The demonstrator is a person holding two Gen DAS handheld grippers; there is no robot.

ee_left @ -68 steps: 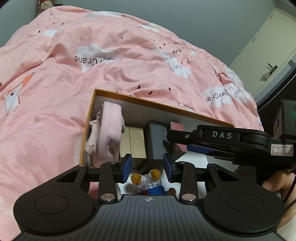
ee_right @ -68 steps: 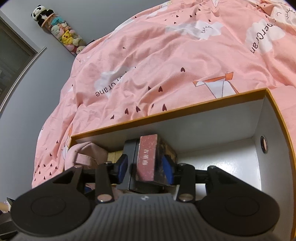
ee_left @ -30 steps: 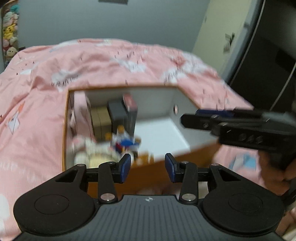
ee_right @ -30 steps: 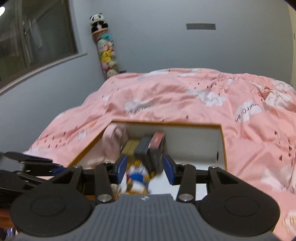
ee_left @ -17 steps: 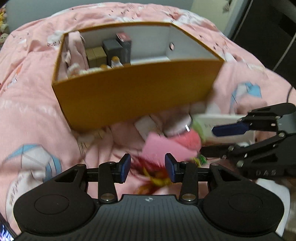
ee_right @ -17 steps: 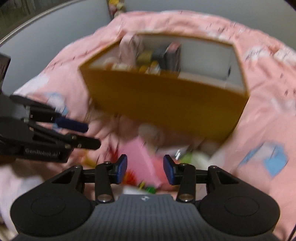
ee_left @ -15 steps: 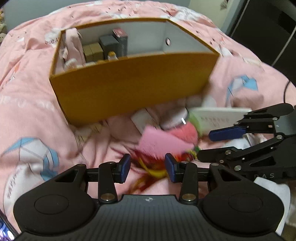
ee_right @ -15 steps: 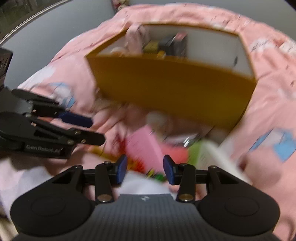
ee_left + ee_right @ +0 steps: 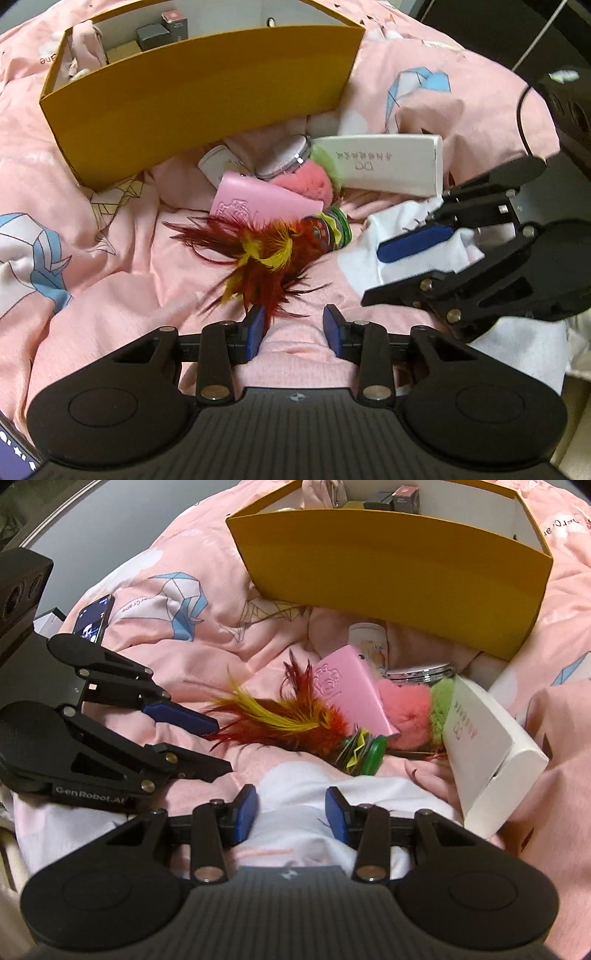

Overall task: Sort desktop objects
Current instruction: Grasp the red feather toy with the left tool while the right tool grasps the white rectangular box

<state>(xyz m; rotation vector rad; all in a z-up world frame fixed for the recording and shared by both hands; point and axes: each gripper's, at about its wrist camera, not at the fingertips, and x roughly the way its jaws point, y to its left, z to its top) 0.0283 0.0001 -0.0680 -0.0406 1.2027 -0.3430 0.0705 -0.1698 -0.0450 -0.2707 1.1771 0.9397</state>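
Note:
An orange box (image 9: 199, 81) stands on the pink quilt, with a pink pouch (image 9: 86, 40) and dark small boxes (image 9: 151, 35) inside. In front of it lies a pile: a red-and-yellow feather shuttlecock (image 9: 258, 254), a pink card holder (image 9: 258, 203), a pink fluffy ball (image 9: 306, 182) and a white carton (image 9: 384, 166). My left gripper (image 9: 293, 328) hovers just short of the feathers, its jaws closing with only feather tips near one pad. My right gripper (image 9: 291, 812) is open over a white patch of quilt, nothing between its fingers. Each gripper shows in the other's view: right gripper (image 9: 373, 275), left gripper (image 9: 218, 744).
A round silver-rimmed tin (image 9: 284, 162) and a small white cup (image 9: 218, 162) lie against the box's front wall. A phone (image 9: 92, 622) with a lit screen rests on the quilt at the left. A dark cable (image 9: 521, 122) runs off at the right.
Both grippers have drawn back out of the orange box and tipped down over the pile in front of it. The toy and the red box once between their fingers are gone from them.

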